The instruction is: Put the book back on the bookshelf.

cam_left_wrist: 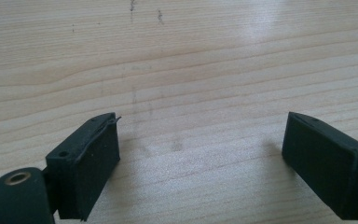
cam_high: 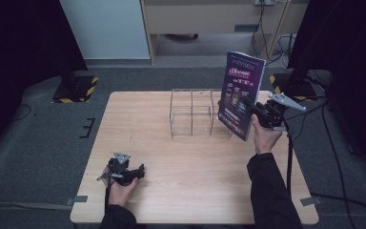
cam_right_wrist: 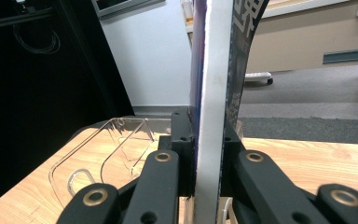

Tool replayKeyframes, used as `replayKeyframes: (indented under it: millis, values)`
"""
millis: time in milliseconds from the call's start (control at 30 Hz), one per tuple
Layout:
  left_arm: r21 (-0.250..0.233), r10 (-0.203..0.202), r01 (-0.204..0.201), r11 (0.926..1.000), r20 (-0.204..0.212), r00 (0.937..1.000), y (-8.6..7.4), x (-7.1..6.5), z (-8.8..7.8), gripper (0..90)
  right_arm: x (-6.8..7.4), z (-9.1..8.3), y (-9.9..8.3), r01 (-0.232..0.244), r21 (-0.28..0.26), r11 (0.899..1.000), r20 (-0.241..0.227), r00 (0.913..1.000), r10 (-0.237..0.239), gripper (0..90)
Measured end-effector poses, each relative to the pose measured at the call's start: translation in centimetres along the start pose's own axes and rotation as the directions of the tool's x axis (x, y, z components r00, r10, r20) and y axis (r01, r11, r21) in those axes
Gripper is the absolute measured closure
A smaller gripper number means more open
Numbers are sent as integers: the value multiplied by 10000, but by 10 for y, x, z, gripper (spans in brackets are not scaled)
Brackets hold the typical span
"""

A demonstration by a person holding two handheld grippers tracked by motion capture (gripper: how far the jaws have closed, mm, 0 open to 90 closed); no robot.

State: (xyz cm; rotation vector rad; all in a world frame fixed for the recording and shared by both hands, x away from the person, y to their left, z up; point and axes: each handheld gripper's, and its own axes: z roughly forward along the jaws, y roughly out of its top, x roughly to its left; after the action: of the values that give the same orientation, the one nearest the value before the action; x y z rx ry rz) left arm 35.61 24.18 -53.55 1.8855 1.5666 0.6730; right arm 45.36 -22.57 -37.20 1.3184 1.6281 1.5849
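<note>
High view overhead facing forward, gripper views close, all sharing table (cam_high: 195, 167)

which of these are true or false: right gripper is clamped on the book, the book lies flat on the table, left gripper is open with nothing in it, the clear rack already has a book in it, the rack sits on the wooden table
1. The right gripper is clamped on the book. True: its jaws press both covers in the right gripper view.
2. The book lies flat on the table. False: it is held upright in the air, by the right end of the clear rack.
3. The left gripper is open with nothing in it. True: bare table shows between its jaws.
4. The clear rack already has a book in it. False: its compartments look empty.
5. The rack sits on the wooden table. True.
</note>
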Motion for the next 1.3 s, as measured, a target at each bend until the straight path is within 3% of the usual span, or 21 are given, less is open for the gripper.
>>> replayKeyframes:
  millis: [800,1300]
  values:
    - [-22,-20,20,10000,0,10000,0,0,0,100,6,28,-29,309,228,9993,577,9978,-322,829]
    - [-1,6,-6,10000,-5,10000,0,0,0,99,9,29,-42,480,362,9982,572,9971,-501,827]
